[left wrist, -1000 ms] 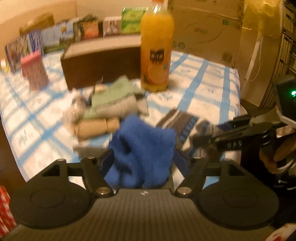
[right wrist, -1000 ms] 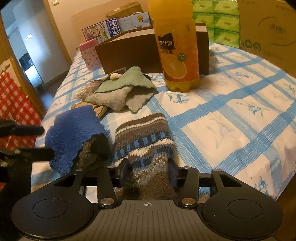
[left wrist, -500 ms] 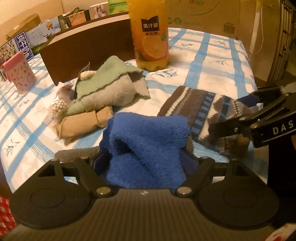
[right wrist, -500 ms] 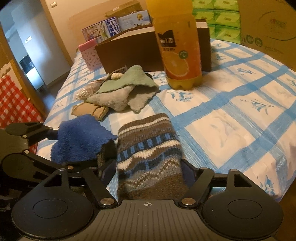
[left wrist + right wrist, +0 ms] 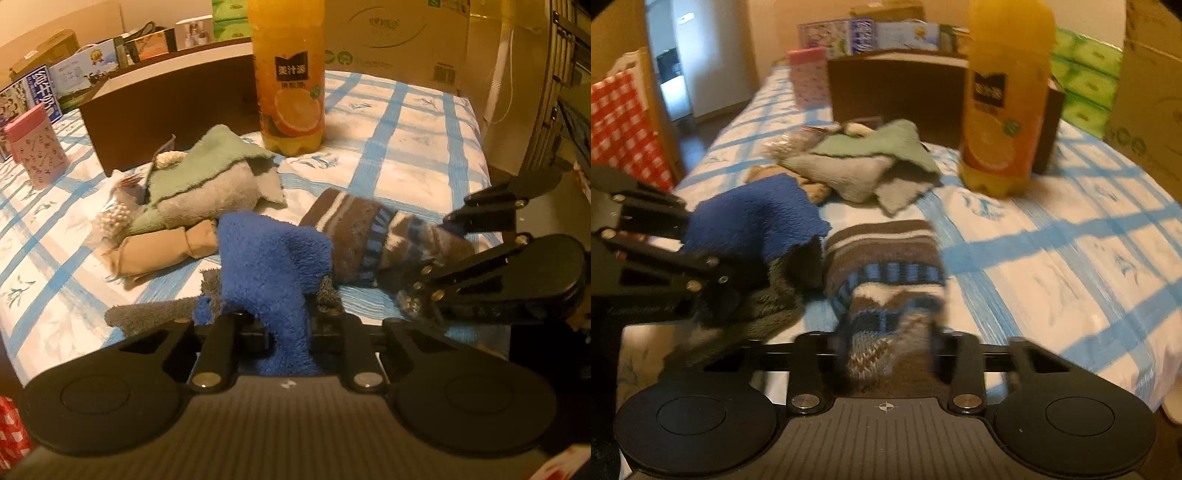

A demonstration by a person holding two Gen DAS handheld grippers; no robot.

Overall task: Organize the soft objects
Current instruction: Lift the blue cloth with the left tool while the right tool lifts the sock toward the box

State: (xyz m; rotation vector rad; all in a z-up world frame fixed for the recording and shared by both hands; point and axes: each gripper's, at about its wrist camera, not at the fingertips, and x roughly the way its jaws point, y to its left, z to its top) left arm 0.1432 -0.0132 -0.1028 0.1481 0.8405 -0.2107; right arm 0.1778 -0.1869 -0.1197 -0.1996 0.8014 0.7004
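Each hand-held tool is matte black throughout. The left gripper (image 5: 284,325) shows a wide body with fine lengthwise ribbing, a small pale mark at its centre edge, and a large round disc with a recessed inner circle on either side. Two flat link arms angle forward, each pinned by a shiny silver screw. The right gripper (image 5: 886,343) matches it, with a small crosshair mark at the ribbing's edge. Seen side-on, each tool shows stacked black bars dotted with small silver screws.
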